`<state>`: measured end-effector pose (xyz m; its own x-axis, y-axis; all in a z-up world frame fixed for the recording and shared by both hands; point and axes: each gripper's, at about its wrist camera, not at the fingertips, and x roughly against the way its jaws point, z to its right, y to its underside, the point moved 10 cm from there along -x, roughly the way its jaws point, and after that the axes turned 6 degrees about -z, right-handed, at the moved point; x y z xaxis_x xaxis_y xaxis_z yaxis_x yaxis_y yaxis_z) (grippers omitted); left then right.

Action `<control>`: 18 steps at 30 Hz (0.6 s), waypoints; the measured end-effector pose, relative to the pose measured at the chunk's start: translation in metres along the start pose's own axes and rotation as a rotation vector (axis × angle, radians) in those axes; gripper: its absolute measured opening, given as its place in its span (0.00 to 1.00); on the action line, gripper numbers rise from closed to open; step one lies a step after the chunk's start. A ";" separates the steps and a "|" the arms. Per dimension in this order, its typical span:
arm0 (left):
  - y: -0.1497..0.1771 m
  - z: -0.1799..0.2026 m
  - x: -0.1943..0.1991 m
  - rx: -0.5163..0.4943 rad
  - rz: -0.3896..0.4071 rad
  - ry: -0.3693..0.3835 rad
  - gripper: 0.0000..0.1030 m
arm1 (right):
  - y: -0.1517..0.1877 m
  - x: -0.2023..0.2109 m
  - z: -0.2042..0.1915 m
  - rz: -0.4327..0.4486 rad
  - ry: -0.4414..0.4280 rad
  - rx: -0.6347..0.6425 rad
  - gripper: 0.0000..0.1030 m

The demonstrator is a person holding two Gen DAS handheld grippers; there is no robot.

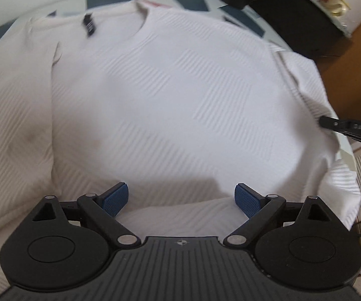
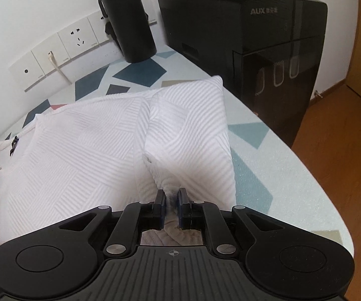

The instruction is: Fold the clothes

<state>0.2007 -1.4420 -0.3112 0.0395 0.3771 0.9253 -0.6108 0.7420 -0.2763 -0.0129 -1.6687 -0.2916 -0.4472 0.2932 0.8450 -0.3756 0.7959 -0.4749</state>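
A white ribbed T-shirt (image 1: 170,95) lies spread on the table, collar and black neck label (image 1: 89,25) at the far side. My left gripper (image 1: 181,198) is open and empty, hovering over the shirt's near part. In the right wrist view, my right gripper (image 2: 171,200) is shut on a bunched fold of the shirt's sleeve (image 2: 190,135), which is lifted and folded over toward the shirt's body (image 2: 75,145). The right gripper also shows in the left wrist view (image 1: 348,128) at the shirt's right edge.
The table (image 2: 263,150) has a white top with blue geometric patches and a curved right edge. A black bottle (image 2: 127,20) stands at the back by wall sockets (image 2: 77,42). A black AUX appliance (image 2: 255,50) stands to the right. Wooden floor (image 2: 343,163) lies beyond the edge.
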 end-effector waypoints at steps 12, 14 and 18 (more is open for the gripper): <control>0.002 0.003 -0.006 -0.031 0.036 -0.068 1.00 | 0.006 -0.007 0.004 -0.016 -0.047 -0.041 0.15; 0.002 0.004 -0.008 -0.045 0.043 -0.085 1.00 | 0.006 -0.006 0.004 -0.017 -0.049 -0.041 0.15; 0.004 0.008 -0.011 -0.086 0.046 -0.130 1.00 | 0.006 -0.006 0.003 -0.015 -0.048 -0.030 0.16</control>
<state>0.1913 -1.4475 -0.3208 -0.0931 0.3405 0.9356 -0.5392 0.7727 -0.3348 -0.0148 -1.6679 -0.3006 -0.4803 0.2564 0.8388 -0.3579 0.8158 -0.4543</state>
